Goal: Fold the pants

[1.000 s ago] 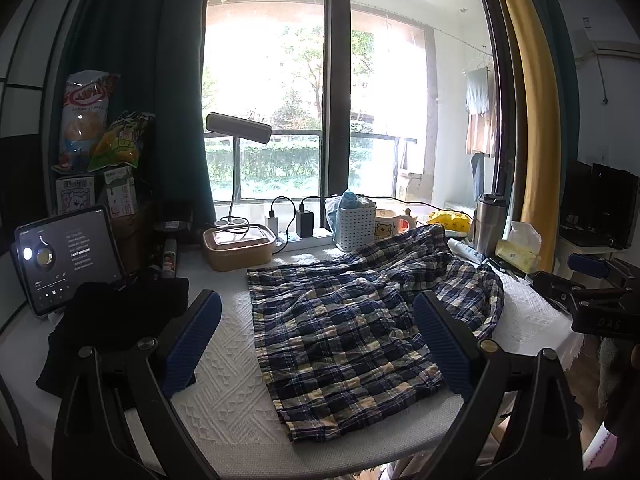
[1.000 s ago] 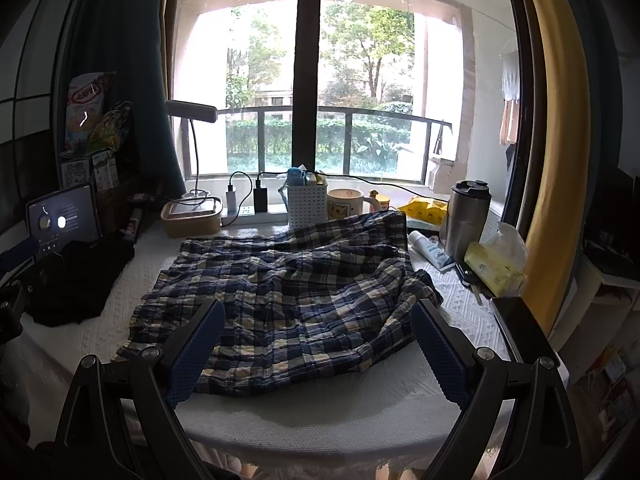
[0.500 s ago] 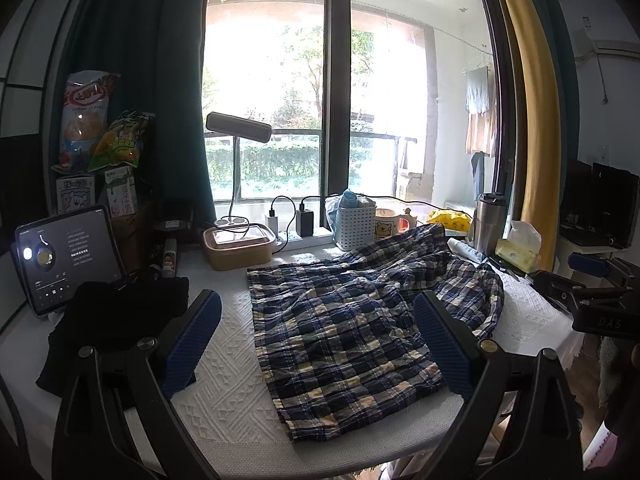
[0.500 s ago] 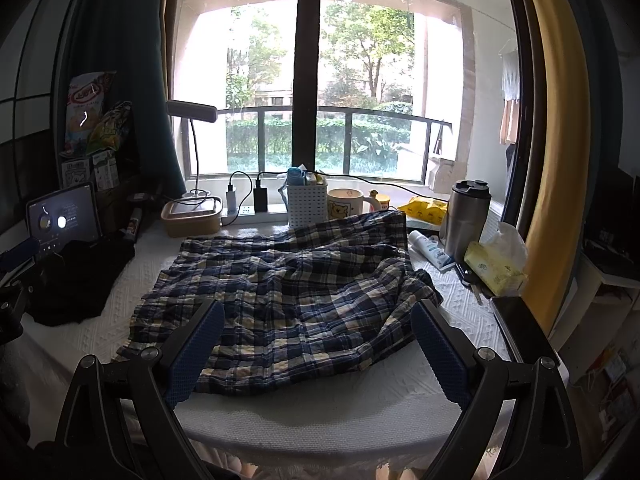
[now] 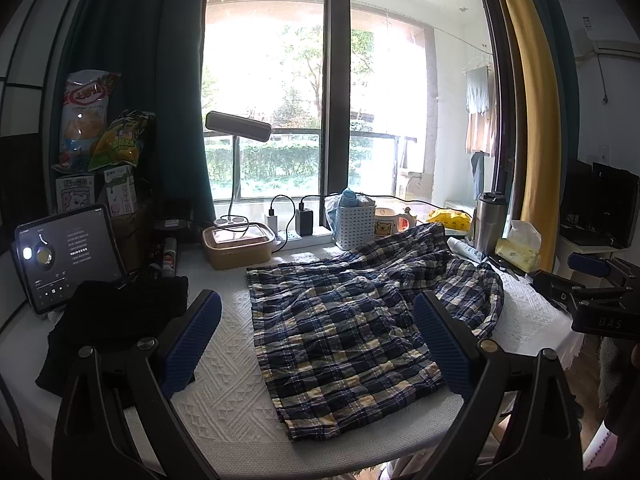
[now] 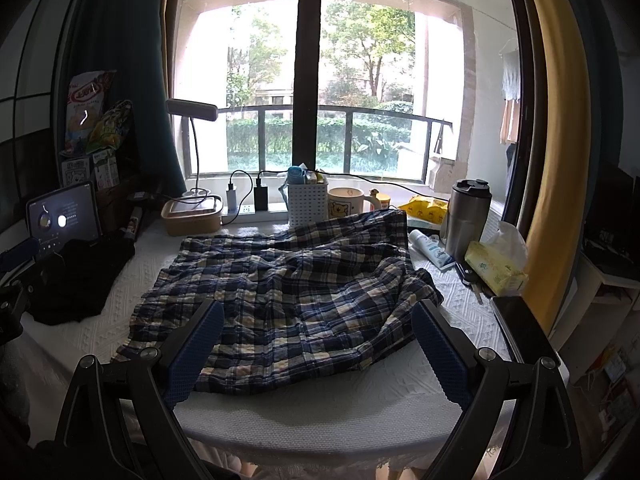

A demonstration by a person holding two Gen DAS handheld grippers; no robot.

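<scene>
The left gripper (image 5: 317, 342) stands wide open above the near edge of the table (image 5: 224, 396), its blue-padded fingers (image 5: 191, 340) holding nothing and touching nothing. The right gripper (image 6: 316, 350) is spread just as wide and is likewise empty, hovering over the near side of the plaid pants (image 6: 288, 300). The left gripper sees the right one from the side at the right margin (image 5: 596, 300).

The plaid pants (image 5: 360, 320) lie rumpled and unfolded on the white textured table cover, filling its middle, with the far end bunched up against the items along the windowsill. Left of the pants, apart from them, a black garment (image 5: 116, 320) lies in a heap in front of a lit tablet (image 5: 68, 256) that stands propped upright.

Along the sill, a lidded brown food container (image 6: 192, 216) sits under a desk lamp (image 6: 192, 110); its contents are hidden. A white perforated basket (image 6: 307, 204) holds a blue item and some small packets. Beside it stands a bear-print mug (image 6: 346, 204); what is in it cannot be told. Further right are a steel tumbler (image 6: 466, 216) with its lid on, a white tube (image 6: 432, 248) lying flat, and a yellow tissue pack (image 6: 496, 268) with a tissue sticking up.
</scene>
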